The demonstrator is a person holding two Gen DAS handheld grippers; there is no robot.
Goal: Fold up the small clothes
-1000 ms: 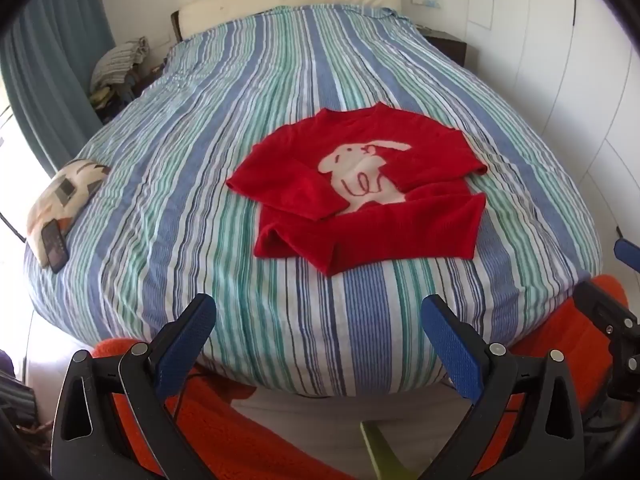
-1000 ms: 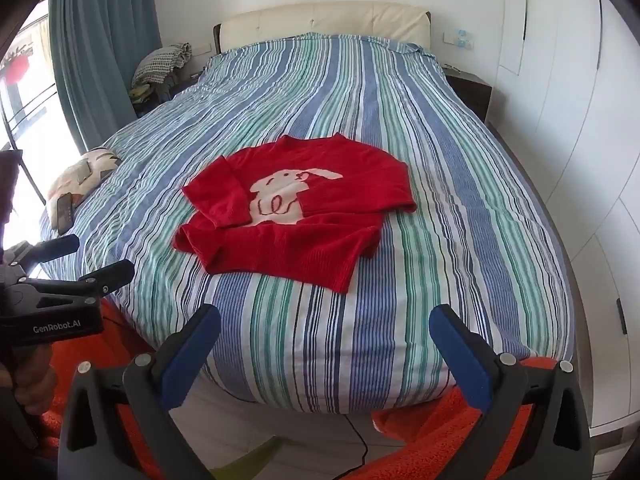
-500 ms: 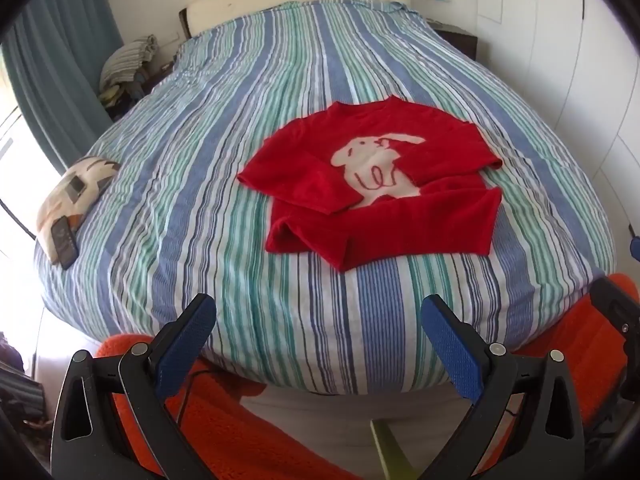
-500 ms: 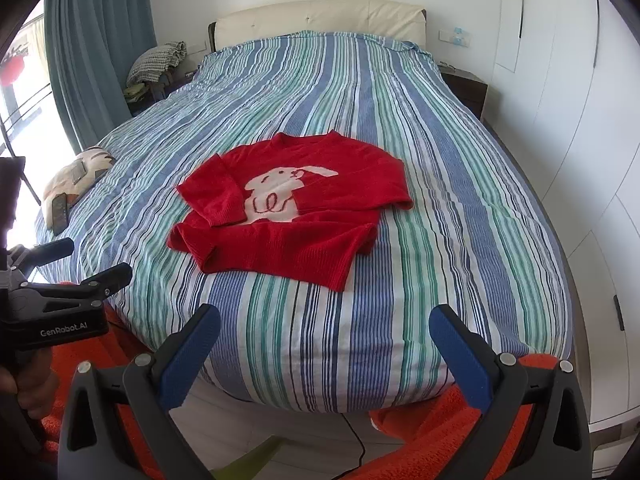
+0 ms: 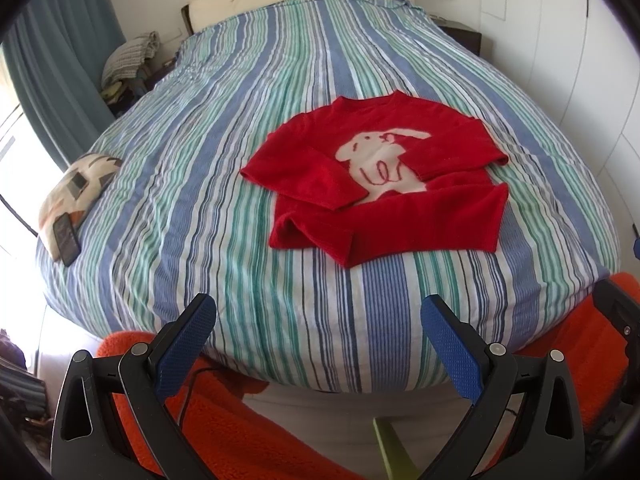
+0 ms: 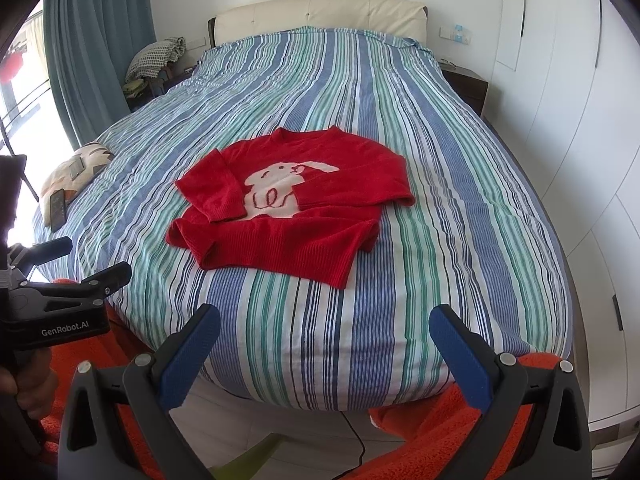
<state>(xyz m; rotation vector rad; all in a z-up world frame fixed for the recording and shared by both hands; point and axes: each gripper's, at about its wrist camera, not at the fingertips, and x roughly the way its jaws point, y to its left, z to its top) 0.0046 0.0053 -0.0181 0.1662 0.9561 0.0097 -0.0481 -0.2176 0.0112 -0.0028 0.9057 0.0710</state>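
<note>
I am seeing the red sweater (image 5: 384, 184) lying flat on the striped bed (image 5: 224, 184), near its foot end, white rabbit motif up, both sleeves folded in across the chest and the hem a little rumpled. My left hand-held gripper (image 5: 318, 344) is hanging off the foot of the bed with its blue-padded fingers spread wide, gripping nothing, well apart from the sweater. My right hand-held gripper (image 6: 324, 354) is doing the same, jaws wide and empty. A patterned cushion (image 5: 76, 184) with a phone (image 5: 66, 238) on it is sitting at the bed's left edge.
</note>
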